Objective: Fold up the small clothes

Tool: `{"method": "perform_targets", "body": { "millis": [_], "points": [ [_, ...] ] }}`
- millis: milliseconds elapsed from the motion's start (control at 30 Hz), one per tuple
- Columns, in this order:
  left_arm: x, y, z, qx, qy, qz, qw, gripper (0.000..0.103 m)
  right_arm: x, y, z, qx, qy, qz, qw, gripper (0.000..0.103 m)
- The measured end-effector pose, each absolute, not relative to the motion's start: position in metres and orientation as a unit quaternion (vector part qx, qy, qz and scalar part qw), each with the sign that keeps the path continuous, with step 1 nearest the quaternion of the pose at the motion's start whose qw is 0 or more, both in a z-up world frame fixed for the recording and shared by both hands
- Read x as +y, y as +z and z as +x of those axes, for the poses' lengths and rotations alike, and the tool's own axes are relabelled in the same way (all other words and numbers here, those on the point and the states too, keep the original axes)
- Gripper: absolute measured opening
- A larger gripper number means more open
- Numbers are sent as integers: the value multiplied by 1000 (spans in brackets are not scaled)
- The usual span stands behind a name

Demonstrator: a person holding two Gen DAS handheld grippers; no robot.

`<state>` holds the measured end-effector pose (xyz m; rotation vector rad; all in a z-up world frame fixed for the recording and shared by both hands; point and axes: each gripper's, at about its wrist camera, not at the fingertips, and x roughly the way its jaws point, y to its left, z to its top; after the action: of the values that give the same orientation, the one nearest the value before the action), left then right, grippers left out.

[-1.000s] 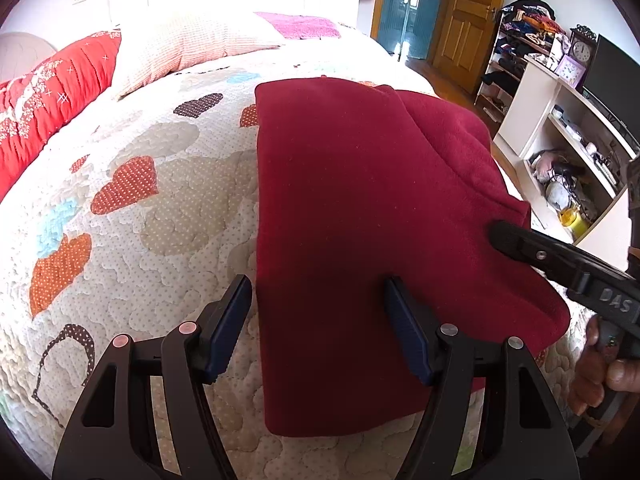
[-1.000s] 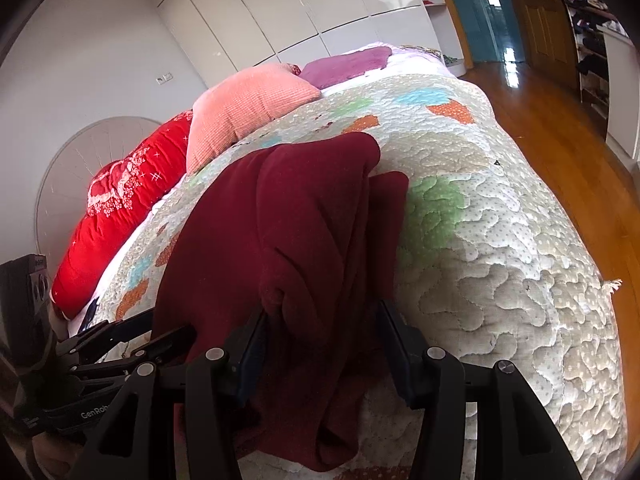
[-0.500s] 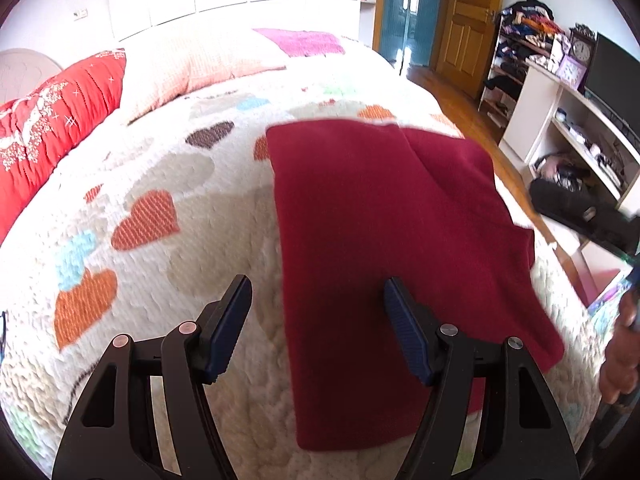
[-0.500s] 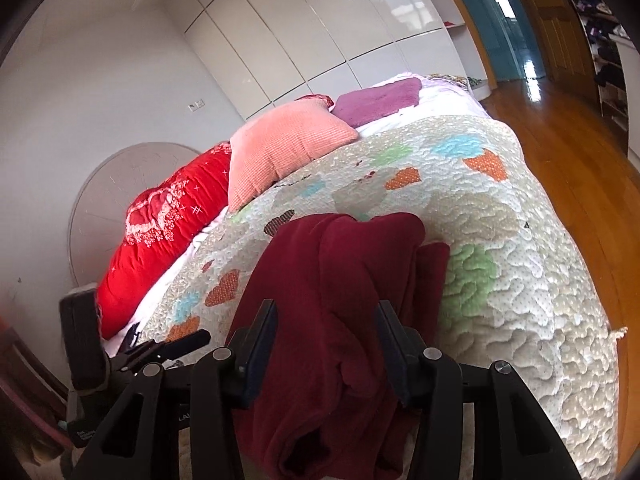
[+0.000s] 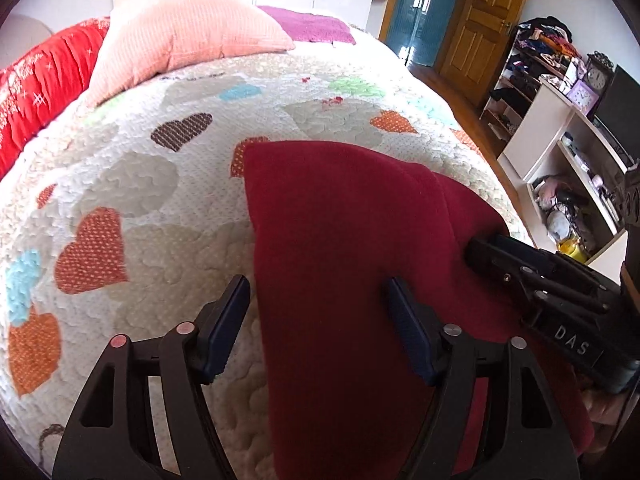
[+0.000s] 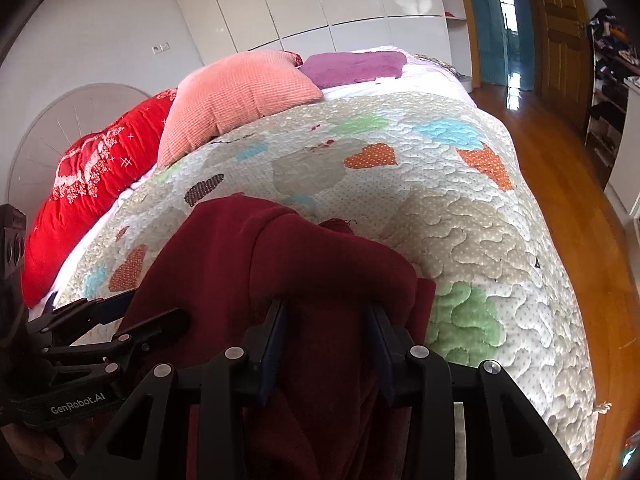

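Looks mid-fold: the dark red garment point(image 5: 344, 248) lies on the heart-print quilt point(image 5: 132, 200) near the bed's foot, left gripper point(image 5: 316, 320) spread wide over its edge, right gripper point(image 6: 326, 332) apart straddling bunched cloth, so next they'd pinch and flip.

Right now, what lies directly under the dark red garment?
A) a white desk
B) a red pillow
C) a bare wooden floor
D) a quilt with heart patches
D: the dark red garment is spread on the heart-patch quilt, with hearts showing around its edges in both views.
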<state>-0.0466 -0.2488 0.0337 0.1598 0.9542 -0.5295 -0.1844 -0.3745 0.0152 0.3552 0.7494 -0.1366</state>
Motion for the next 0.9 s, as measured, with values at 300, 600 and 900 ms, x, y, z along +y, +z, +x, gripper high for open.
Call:
{"method": "perform_targets", "body": {
  "millis": [300,600,900],
  "points": [
    [-246,30,-54,437,-246,73,862,81,-361,36,-215,362,-61,152,918,39],
    [-217,36,-62,476,-278,-1,835,80,-378,7,-250,345,-58,275,895,65],
    [-192,19,-65,518,-326,-96,785,84,-390,-15,-247,326,5,356,876,80]
  ]
}}
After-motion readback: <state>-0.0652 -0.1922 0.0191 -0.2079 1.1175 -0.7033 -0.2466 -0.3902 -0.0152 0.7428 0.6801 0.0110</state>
